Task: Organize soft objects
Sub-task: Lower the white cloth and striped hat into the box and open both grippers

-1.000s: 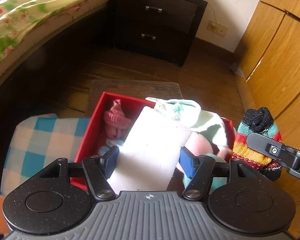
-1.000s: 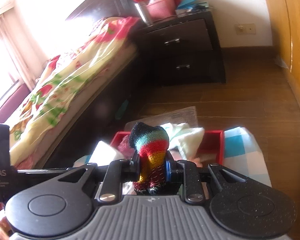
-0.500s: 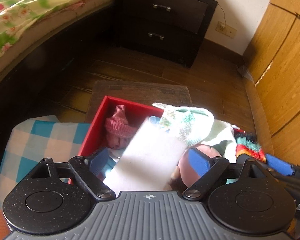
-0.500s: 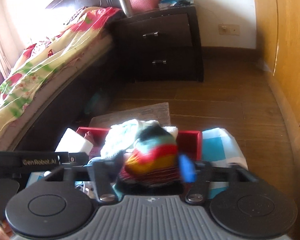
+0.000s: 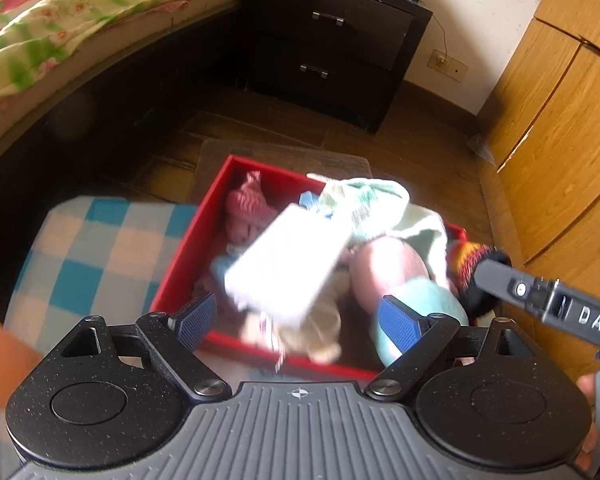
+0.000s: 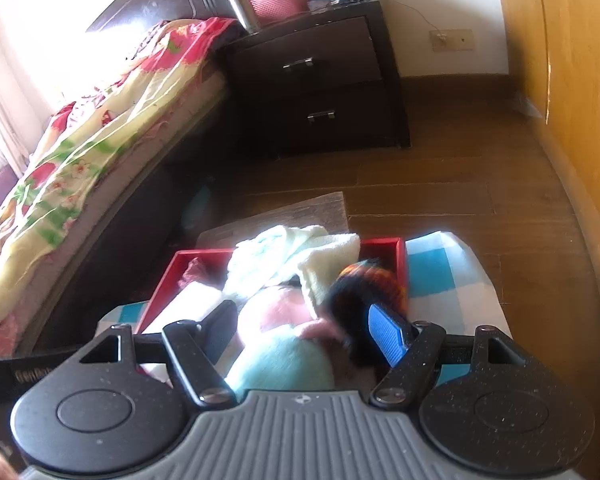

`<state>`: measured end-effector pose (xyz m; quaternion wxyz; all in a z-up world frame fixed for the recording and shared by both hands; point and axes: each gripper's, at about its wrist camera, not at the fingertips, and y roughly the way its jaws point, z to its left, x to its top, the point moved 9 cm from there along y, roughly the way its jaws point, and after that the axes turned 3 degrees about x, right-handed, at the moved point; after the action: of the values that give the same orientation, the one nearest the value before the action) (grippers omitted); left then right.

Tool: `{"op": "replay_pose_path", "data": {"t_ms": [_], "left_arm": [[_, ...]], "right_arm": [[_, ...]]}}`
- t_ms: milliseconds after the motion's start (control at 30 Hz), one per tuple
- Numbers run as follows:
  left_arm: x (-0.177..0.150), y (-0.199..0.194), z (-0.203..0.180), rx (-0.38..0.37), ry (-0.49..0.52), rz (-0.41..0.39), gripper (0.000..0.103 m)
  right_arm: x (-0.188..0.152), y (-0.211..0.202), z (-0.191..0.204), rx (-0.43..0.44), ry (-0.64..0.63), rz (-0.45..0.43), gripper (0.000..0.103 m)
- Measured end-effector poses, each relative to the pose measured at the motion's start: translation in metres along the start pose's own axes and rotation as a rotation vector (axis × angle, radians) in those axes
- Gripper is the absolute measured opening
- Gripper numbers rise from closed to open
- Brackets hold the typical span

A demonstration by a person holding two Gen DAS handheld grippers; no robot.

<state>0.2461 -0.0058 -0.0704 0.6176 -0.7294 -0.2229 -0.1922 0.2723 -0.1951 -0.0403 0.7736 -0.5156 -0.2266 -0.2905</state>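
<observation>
A red box (image 5: 180, 256) sits on a blue-checked cloth (image 5: 100, 248) and holds soft things: a pink knit hat (image 5: 246, 204), a pale green cloth (image 5: 380, 208) and a pink and teal plush (image 5: 392, 264). A white sponge block (image 5: 288, 264), blurred, lies loose on the pile just ahead of my open left gripper (image 5: 296, 322). My right gripper (image 6: 312, 328) is open over the box's right end (image 6: 400, 256). The striped rainbow sock (image 6: 368, 292), blurred, sits free by its right finger (image 6: 388, 334). The sock also shows in the left wrist view (image 5: 472, 260).
A bed with a floral quilt (image 6: 80, 152) runs along the left. A dark two-drawer nightstand (image 6: 320, 84) stands at the back. Wooden wardrobe doors (image 5: 560, 100) line the right. A flat board (image 5: 284, 156) lies on the wood floor beyond the box.
My left gripper opened and the white sponge dropped onto the pile in the box. My right gripper opened and let go of the striped sock at the box's right end.
</observation>
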Motion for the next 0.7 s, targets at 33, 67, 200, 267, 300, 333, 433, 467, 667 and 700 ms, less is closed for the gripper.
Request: {"op": "replay_pose_path", "data": {"t_ms": [33,67,200,267,300,333,433,467,667,700], "left_arm": [[-0.005,-0.004,0.000,-0.007,-0.009,-0.001,0.086],[-0.009,-0.007,-0.001,-0.018,-0.020,0.000,0.086],[-0.020,-0.022,-0.003,-0.019,-0.009,-0.003,0.086],[-0.024,-0.034,-0.001,-0.027,-0.020,-0.016,0.086],[-0.025,-0.039,0.000,-0.037,-0.025,-0.022,0.086],[-0.027,-0.044,0.001,-0.043,-0.029,-0.026,0.086],[-0.033,-0.053,0.005,-0.042,-0.040,-0.035,0.086],[-0.037,-0.055,0.006,-0.042,-0.039,-0.033,0.086],[-0.058,-0.064,0.011,-0.043,-0.040,-0.016,0.086],[-0.061,-0.067,0.012,-0.045,-0.039,-0.015,0.086]], "right_arm": [[-0.002,-0.005,0.003,-0.005,-0.011,-0.004,0.051],[-0.004,-0.010,0.007,-0.009,-0.022,-0.002,0.051],[-0.015,-0.029,0.019,0.002,-0.060,0.002,0.051],[-0.017,-0.039,0.022,0.017,-0.057,-0.010,0.051],[-0.018,-0.044,0.022,0.022,-0.047,-0.013,0.051],[-0.019,-0.047,0.021,0.025,-0.039,-0.013,0.051],[-0.028,-0.055,0.022,0.031,-0.016,-0.004,0.051],[-0.032,-0.058,0.024,0.034,-0.019,0.001,0.051],[-0.057,-0.079,0.035,0.053,-0.035,0.005,0.051],[-0.061,-0.082,0.035,0.055,-0.029,0.006,0.051]]}}
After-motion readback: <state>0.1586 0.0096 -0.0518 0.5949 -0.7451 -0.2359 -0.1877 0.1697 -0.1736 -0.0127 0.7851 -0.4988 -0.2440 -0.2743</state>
